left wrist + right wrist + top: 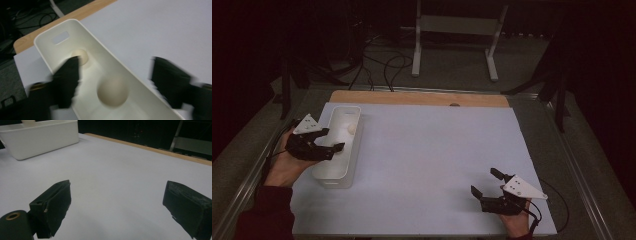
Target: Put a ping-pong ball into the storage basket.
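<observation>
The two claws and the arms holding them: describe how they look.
Both are black two-jaw tools with blocky dark jaws. The left claw and the right claw each carry a pale grey three-cornered plate with small dots on top. A thin black cable trails from the right one. The person's left forearm wears a dark red sleeve.

No text, label, brand, number or sign can be read anywhere in these pictures.
</observation>
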The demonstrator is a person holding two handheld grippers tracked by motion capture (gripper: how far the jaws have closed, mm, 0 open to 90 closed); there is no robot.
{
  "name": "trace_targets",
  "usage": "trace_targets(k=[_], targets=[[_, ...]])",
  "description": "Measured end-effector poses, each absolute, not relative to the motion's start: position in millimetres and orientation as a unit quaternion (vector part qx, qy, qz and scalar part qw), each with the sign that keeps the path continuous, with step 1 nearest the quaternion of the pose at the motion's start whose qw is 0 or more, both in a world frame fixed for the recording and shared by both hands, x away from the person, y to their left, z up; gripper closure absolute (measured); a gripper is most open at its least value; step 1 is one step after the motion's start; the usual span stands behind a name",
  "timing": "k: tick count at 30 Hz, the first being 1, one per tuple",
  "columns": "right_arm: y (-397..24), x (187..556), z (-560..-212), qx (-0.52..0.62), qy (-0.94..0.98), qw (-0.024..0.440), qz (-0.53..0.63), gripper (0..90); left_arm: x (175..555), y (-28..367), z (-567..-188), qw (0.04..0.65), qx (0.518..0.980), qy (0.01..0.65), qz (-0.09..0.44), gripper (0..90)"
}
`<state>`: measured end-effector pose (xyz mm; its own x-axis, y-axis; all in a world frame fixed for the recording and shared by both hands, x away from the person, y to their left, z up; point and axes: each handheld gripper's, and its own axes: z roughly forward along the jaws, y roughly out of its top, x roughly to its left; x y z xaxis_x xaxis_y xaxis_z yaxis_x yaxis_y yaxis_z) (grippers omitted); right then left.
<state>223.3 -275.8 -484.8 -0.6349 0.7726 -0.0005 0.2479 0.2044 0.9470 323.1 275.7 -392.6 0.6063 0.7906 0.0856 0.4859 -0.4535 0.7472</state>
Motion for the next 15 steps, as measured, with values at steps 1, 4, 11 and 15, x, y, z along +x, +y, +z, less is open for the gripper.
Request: trace_targets(k=[1, 4, 11, 15], targets=[[-275.7, 223.0, -484.8, 0.348, 0.735, 0.249, 0.527, 7.9, 323.3, 275.3, -392.8, 0.35, 0.824, 0.389, 0.217, 7.9], [-275.5, 222.8, -484.8, 0.347, 0.735, 0.249, 0.527, 7.9, 323.8, 275.5, -393.0, 0.353, 0.82, 0.393, 0.218, 3.9], [-275.0, 222.9, -484.8, 0.348, 0.735, 0.248, 0.526, 7.9, 323.3, 275.1, -393.1, 0.358, 0.82, 0.39, 0.219, 1.2], [-274.5, 222.8, -484.9, 0.348, 0.735, 0.248, 0.526, 7.8, 322.6, 274.7, -393.4, 0.368, 0.816, 0.389, 0.218, 0.7]])
